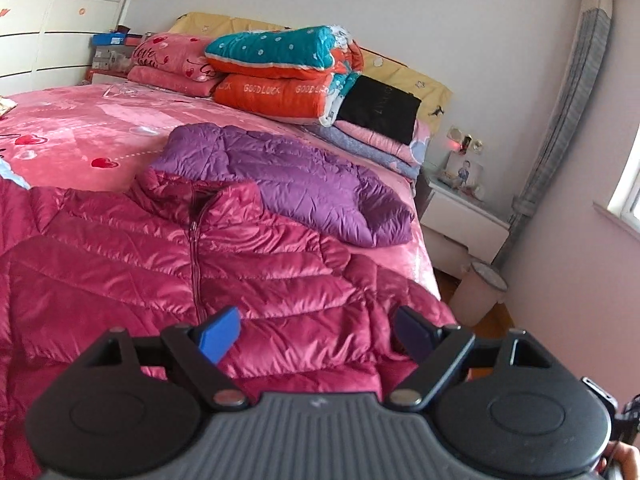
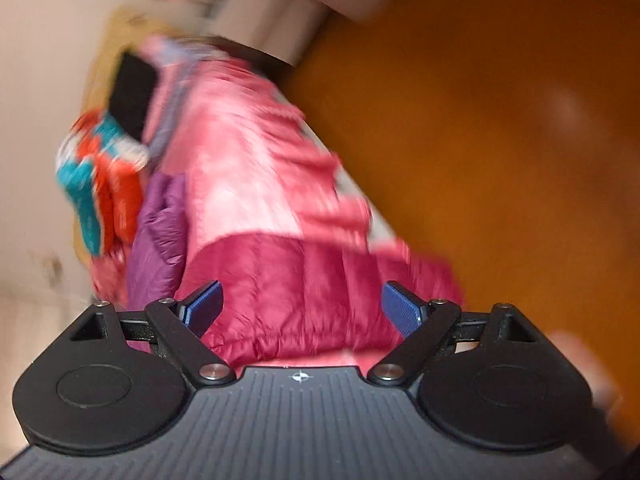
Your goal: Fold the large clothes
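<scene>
Two quilted jackets are lying ahead of your left gripper point(image 1: 318, 334), and its blue pads point(image 1: 220, 338) are standing wide apart with nothing between them. You are holding it just above the magenta jacket point(image 1: 168, 248), which is spreading flat and zipped across the pink bedspread point(image 1: 80, 136) directly beneath and beyond the fingers, its collar pointing away from you. Past that collar, the purple jacket point(image 1: 288, 176) is lying crumpled, its edge touching the magenta one. Farther ahead, folded quilts point(image 1: 280, 72) are stacking up by the headboard, and off to the right of the fingers a white nightstand point(image 1: 460, 216) is standing beside the bed.

Your right gripper point(image 2: 300, 308) is also gaping apart, gripping nothing. Its view is blurring heavily, yet the magenta jacket's hem point(image 2: 288, 280) is showing between and just beyond the pads, with orange floor point(image 2: 500, 120) filling the right side.
</scene>
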Demonstrator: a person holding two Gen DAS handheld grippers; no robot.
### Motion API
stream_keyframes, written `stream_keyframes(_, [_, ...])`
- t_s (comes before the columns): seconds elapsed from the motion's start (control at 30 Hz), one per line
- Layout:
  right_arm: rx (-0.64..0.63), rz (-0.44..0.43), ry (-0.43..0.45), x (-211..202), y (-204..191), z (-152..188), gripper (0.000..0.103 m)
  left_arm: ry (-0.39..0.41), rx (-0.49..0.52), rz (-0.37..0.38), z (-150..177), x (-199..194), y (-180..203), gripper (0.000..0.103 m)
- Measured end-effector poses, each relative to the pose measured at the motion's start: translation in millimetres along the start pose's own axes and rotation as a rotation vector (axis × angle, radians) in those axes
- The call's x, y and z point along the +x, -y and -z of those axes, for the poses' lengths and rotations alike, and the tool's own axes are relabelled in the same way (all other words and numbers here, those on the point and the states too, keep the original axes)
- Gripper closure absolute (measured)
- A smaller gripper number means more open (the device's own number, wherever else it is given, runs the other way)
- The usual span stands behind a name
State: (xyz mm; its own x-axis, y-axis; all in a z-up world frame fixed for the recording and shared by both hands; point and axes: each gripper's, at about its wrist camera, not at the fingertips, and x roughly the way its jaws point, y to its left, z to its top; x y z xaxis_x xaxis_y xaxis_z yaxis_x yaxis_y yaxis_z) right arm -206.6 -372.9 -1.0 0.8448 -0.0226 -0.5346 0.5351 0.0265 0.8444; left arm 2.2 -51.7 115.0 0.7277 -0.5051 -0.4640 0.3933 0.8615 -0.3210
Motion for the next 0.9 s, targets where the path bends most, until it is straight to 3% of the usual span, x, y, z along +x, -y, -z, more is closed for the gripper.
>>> stream_keyframes(0.13, [0.294, -0.030, -0.033, 39, 54, 28, 0.000, -0.025, 0.013, 0.020, 8, 8, -9, 0.018])
stream_keyframes(0.37, [0.573, -0.053, -0.103, 81, 119, 80, 0.000, 0.000, -0.086, 0.082, 4, 12, -36, 0.014])
stream_keyframes(0.53, [0.537, -0.045, -0.147, 108, 110, 77, 0.000, 0.009, -0.139, 0.161, -16, -3, -42, 0.010])
stream_keyframes(0.6, [0.560, -0.054, -0.136, 118, 111, 81, 0.000, 0.008, -0.142, 0.182, -24, -10, -42, 0.004])
stream_keyframes(0.73, [0.588, -0.051, -0.103, 152, 95, 48, 0.000, -0.004, -0.149, 0.217, -31, -17, -42, 0.003])
stream_keyframes(0.9, [0.572, -0.050, -0.060, 154, 91, 37, 0.000, -0.038, -0.141, 0.231, -23, -3, -41, 0.003])
